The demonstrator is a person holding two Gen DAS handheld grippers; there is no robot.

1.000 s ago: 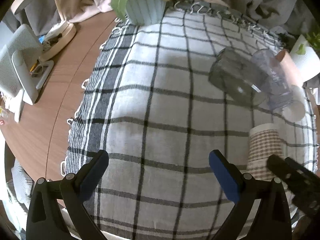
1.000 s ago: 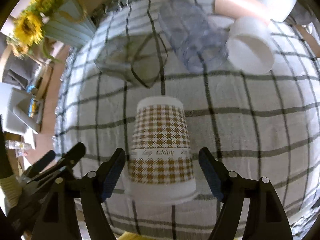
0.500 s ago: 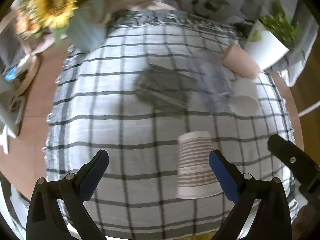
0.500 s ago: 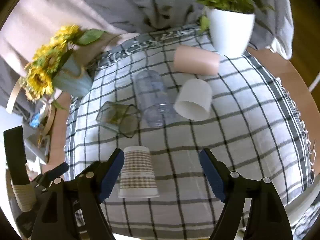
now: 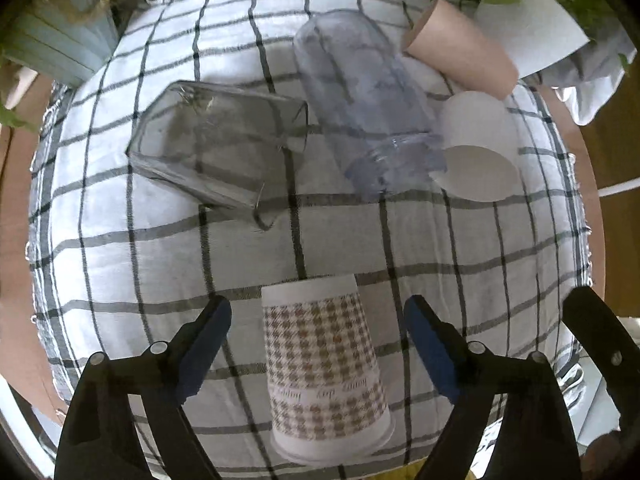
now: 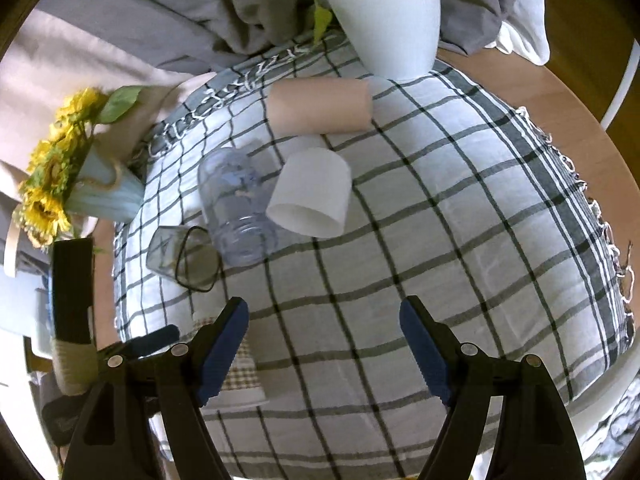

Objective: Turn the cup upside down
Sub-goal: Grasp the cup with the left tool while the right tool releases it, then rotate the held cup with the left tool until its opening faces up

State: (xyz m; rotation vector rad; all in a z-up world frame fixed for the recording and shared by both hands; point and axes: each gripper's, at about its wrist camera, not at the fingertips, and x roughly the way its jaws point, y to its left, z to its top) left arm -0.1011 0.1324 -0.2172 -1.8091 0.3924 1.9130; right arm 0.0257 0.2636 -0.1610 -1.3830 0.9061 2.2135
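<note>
Cup (image 5: 326, 376), a tapered paper one with brown houndstooth print and a "happy day" band, stood rim-down on the checked cloth (image 5: 460, 248). It sat between the wide-apart blue pads of the left tongs (image 5: 318, 330), untouched. The right tongs (image 6: 324, 334) also gaped, holding nothing.

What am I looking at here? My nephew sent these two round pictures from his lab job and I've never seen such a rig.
Each picture comes from a fisheye camera on a hand-held two-finger gripper, looking along its blue-padded fingers. In the left gripper's view, a houndstooth paper cup stands upside down between the open fingers, untouched. The right gripper is open too, over bare checked tablecloth. Lying on their sides farther back are a grey glass, a clear bottle, a white cup and a pink cup. Nothing is held.
</note>
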